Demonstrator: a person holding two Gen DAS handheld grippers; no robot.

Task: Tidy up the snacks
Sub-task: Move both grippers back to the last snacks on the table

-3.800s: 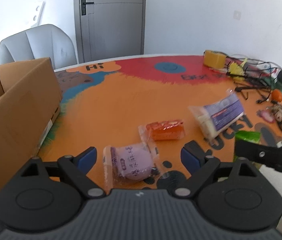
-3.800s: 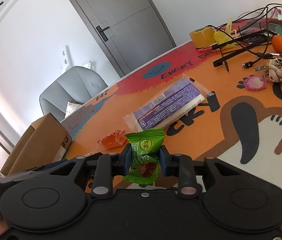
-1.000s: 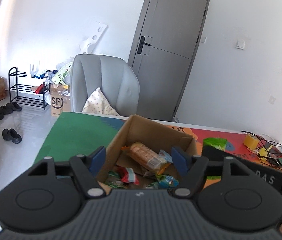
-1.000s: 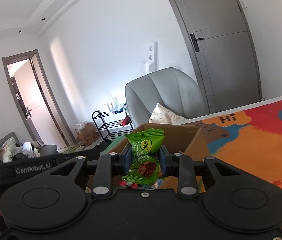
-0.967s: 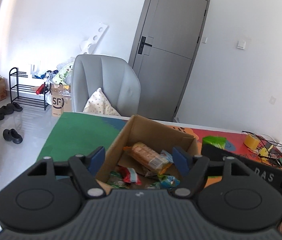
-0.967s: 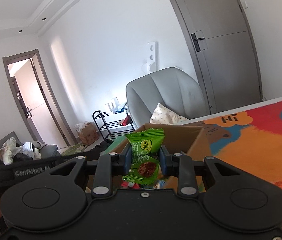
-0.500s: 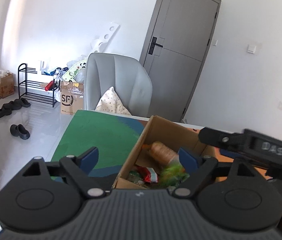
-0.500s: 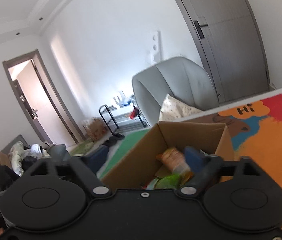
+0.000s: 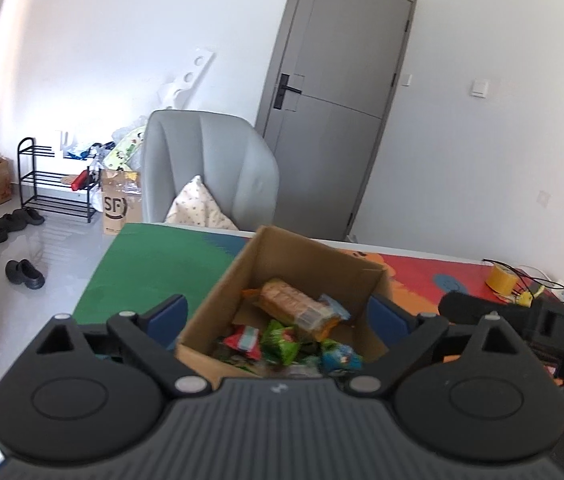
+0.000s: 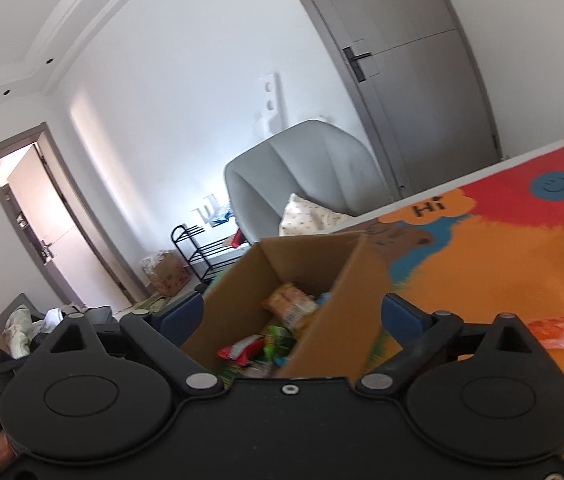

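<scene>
Colourful table mat (image 10: 522,240) reading "Hi", cardboard box (image 9: 238,276) of snacks, "SF" carton (image 9: 116,208) behind, both grippers' jaws wide, empty.

The box (image 9: 266,268) is plain brown cardboard, matt, with raw cut edges. The snack packets (image 9: 282,338) inside it are glossy crinkled plastic film. The desk (image 10: 514,248) wears a smooth printed mat. Each claw, left (image 9: 278,318) and right (image 10: 292,312), is matt black plastic with blue pads (image 9: 168,314) and small metal pivot pins.
</scene>
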